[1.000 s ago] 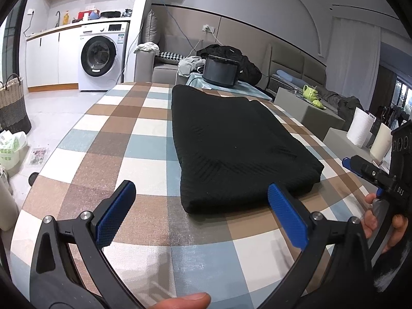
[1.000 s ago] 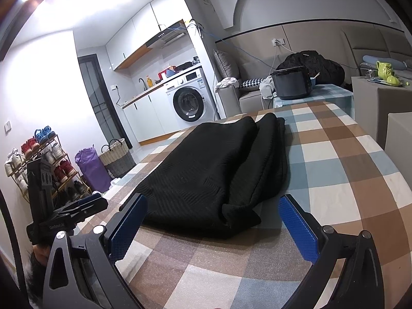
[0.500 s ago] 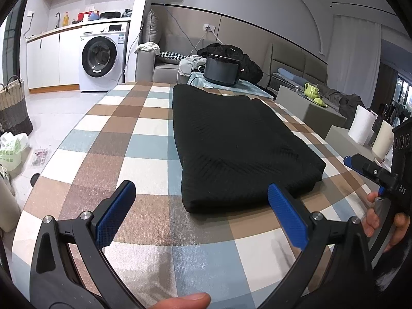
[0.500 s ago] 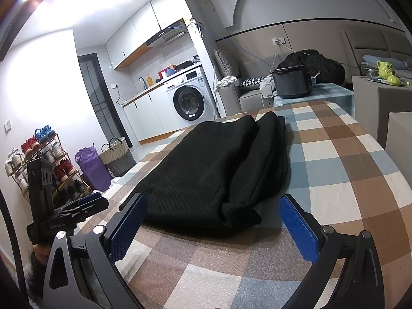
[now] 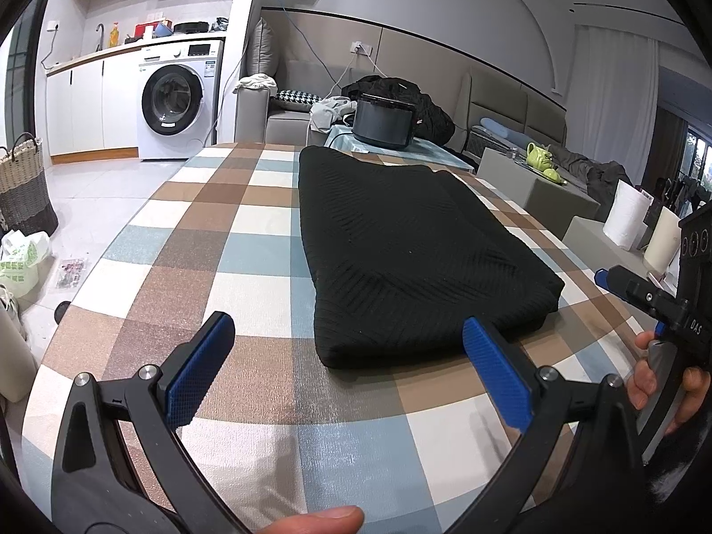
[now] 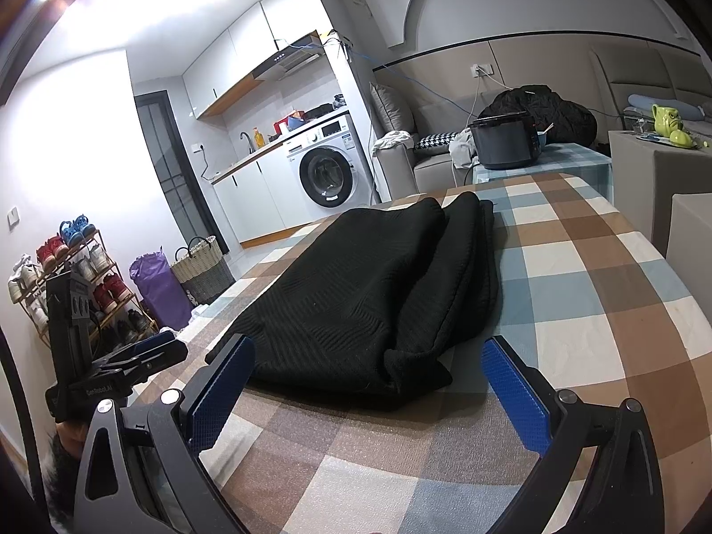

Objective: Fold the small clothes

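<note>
A black ribbed knit garment (image 5: 400, 240) lies folded into a long rectangle on the checked tablecloth (image 5: 231, 258); it also shows in the right wrist view (image 6: 369, 293). My left gripper (image 5: 347, 351) is open and empty, just short of the garment's near edge. My right gripper (image 6: 369, 378) is open and empty, its blue pads either side of the garment's near corner, not touching it. The right gripper also shows at the right edge of the left wrist view (image 5: 645, 298), and the left gripper at the left of the right wrist view (image 6: 124, 365).
A black cooker (image 5: 385, 118) stands on a small table beyond the far end. A washing machine (image 5: 178, 107), a woven basket (image 5: 24, 187) and a shoe rack (image 6: 66, 276) are on the left. Grey blocks (image 5: 534, 187) and paper rolls (image 5: 629, 218) are on the right.
Both grippers have edged slightly closer to the garment's near edge. Both stay open and the garment has not moved.
</note>
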Demonstrator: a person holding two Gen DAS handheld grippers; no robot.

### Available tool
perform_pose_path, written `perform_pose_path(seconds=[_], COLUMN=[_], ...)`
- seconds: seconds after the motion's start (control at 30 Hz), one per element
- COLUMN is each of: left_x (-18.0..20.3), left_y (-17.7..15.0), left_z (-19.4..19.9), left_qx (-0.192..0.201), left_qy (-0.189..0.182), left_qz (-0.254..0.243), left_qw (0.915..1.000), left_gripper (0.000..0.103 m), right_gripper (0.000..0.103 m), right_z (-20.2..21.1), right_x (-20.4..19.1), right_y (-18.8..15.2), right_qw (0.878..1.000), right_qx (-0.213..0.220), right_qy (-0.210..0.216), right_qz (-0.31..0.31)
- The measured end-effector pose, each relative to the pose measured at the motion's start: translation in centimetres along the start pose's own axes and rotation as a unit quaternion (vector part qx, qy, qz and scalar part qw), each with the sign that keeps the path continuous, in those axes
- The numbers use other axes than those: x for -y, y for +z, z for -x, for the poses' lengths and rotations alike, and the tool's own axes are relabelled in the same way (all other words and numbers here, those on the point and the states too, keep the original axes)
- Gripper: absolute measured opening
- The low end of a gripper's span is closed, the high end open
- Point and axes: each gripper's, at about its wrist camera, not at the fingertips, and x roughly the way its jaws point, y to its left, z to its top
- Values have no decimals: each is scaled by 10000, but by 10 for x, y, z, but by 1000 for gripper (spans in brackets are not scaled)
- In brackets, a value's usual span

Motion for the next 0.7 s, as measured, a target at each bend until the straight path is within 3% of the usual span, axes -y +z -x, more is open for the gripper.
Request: perform_pose_path(seconds=[0.7], left_x=[4], left_y=[-1], left_z=[2], left_qx=[16], left_qy=[35], left_qz=[-137], left_qw=[9999], left_gripper=[102], right_gripper=[103], right_z=[-5], right_x=[4], right_y=[-2], right_qw=[9999], right_qx=[-65], right_qy=[-55], right_qz=[138])
